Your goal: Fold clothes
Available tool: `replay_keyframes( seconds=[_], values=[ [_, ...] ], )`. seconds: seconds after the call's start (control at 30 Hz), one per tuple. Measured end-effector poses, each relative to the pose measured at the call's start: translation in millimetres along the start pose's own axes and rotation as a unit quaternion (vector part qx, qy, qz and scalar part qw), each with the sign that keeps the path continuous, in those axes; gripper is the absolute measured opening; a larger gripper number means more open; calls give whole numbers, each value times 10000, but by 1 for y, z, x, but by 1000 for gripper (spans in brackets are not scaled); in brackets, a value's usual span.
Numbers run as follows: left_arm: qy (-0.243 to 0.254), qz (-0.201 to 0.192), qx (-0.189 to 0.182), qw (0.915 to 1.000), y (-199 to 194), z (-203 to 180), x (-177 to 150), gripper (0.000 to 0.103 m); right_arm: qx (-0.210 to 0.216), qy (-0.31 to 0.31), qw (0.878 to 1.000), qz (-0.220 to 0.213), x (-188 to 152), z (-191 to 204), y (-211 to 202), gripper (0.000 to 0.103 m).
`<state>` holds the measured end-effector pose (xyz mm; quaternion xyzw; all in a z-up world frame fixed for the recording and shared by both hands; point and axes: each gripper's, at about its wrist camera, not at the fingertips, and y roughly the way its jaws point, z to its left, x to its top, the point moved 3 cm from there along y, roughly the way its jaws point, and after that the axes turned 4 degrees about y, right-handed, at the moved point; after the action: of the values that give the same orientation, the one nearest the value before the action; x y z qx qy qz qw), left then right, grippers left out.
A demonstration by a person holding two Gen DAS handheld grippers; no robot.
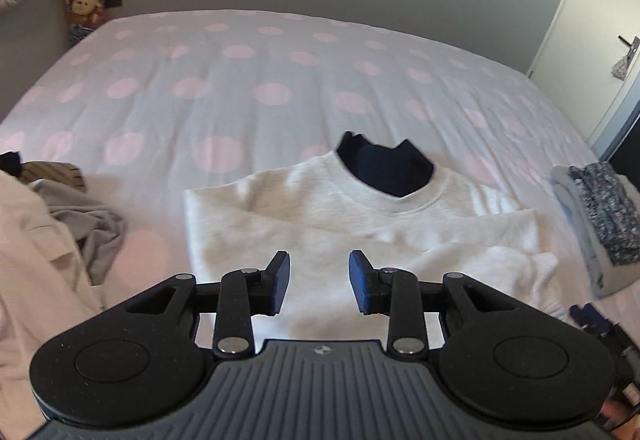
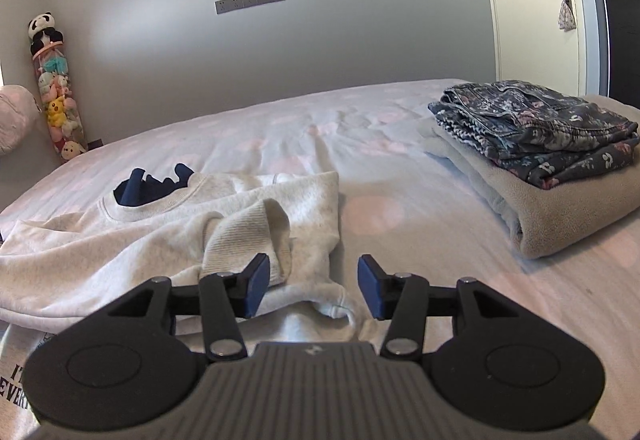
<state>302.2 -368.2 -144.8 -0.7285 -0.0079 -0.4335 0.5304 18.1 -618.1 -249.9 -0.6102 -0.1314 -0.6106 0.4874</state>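
Both my left gripper (image 1: 319, 282) and right gripper (image 2: 313, 287) hang apart and empty over the white sweatshirt (image 1: 320, 215) lying left of the folded stack (image 2: 560, 159), so I fear a careless pinch dragging its tucked sleeve (image 2: 248, 236) loose.
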Motion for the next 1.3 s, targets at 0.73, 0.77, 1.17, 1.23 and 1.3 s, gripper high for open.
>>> replay_keyframes(
  seconds=[0.73,0.77,1.17,1.23,1.3],
  values=[
    [1049,-87,1101,9883,58,26,-124,13,121,41,9996,251,-7,5,6,69],
    [963,-68,1127,9889,57,31,-123,11,132,165,9993,317,-3,3,8,70],
    [758,38,1044,9916,60,41,-123,11,649,1301,9772,1547,69,5,94,71],
    [731,42,1011,9922,60,42,-122,11,559,1329,9703,1945,68,3,115,67],
    [697,46,973,9928,60,43,-122,11,472,1429,9600,2359,59,-1,129,51]
  ],
)
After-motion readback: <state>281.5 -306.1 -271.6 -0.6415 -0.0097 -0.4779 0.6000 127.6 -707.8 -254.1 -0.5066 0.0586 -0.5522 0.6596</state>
